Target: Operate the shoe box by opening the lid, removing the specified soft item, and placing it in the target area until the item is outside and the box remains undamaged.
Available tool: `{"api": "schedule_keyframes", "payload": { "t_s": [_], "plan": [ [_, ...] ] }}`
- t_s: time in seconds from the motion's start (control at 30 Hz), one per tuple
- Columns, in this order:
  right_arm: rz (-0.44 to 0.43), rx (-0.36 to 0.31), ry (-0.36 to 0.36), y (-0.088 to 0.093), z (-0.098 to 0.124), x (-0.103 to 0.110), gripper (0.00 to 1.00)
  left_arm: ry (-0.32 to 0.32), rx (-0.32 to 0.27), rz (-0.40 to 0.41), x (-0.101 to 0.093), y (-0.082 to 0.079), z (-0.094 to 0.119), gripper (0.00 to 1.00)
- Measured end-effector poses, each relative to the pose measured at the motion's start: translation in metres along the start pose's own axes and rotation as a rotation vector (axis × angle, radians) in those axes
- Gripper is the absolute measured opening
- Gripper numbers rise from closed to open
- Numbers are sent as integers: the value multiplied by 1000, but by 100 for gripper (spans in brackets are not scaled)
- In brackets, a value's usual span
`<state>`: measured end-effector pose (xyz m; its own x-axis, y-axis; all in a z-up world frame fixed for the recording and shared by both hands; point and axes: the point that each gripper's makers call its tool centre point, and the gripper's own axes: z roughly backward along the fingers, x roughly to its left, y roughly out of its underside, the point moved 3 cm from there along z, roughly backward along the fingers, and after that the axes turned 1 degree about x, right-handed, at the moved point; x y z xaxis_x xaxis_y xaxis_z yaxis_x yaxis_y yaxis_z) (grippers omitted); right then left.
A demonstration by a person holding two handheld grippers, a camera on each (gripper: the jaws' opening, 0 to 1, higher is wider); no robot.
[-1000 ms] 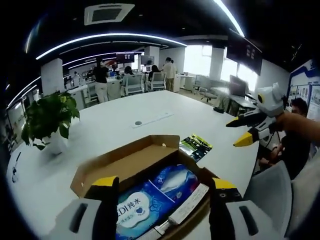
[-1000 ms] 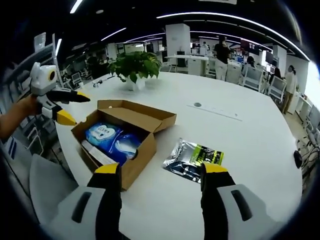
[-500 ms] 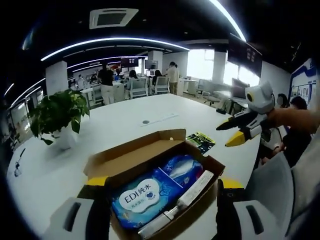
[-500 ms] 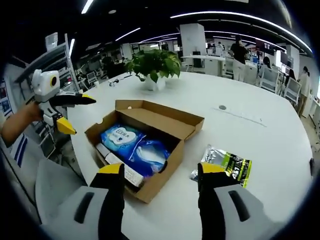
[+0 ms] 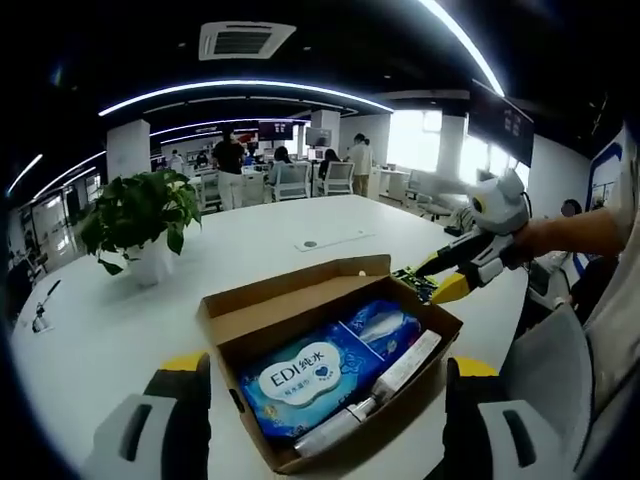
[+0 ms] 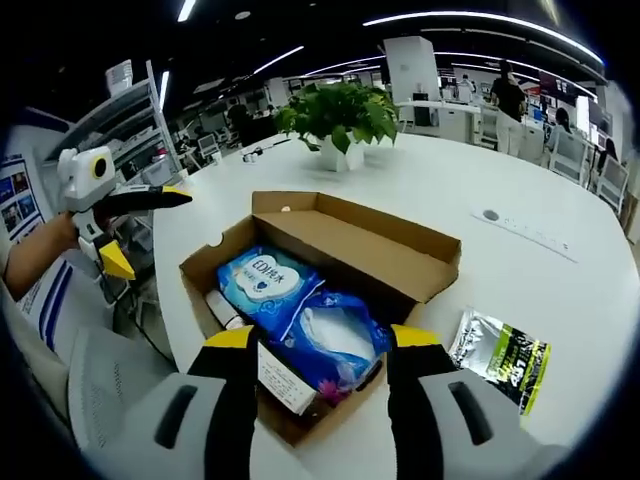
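The brown shoe box [image 5: 250,345] [image 6: 205,270] lies open on the white table, its lid [image 5: 290,295] [image 6: 370,240] folded back. Inside lie a blue EDI wipes pack [image 5: 300,375] [image 6: 262,285], a second soft blue pack [image 5: 385,325] [image 6: 335,335] and a white tube [image 5: 390,375]. My left gripper [image 5: 327,365] [image 6: 130,228] is open and hovers at the box's near side, apart from it. My right gripper [image 6: 322,338] [image 5: 445,277] is open, with its yellow tips just over the box's other edge. Nothing is held.
A green and black foil packet [image 6: 500,350] [image 5: 412,278] lies on the table beside the box. A potted plant [image 5: 145,215] [image 6: 340,120] stands farther along the table. A grey chair [image 6: 105,385] [image 5: 550,370] sits at the table edge. People and desks fill the office behind.
The right gripper has come in close over the box, from well off its side. The left gripper has drawn back a little from the box. Both stay open.
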<state>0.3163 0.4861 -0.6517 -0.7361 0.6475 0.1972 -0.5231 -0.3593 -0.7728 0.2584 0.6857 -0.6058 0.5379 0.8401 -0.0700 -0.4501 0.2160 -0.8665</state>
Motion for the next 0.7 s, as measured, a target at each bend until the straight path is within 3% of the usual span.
{"api": "schedule_keyframes", "payload": {
  "t_s": [0.43,0.7],
  "plan": [
    [-22,52,-70,-3,-54,17,41,-14,14,7,5,10,-3,100],
    [-37,76,-87,-3,-76,21,37,-18,29,-1,4,12,-9,100]
  ]
}}
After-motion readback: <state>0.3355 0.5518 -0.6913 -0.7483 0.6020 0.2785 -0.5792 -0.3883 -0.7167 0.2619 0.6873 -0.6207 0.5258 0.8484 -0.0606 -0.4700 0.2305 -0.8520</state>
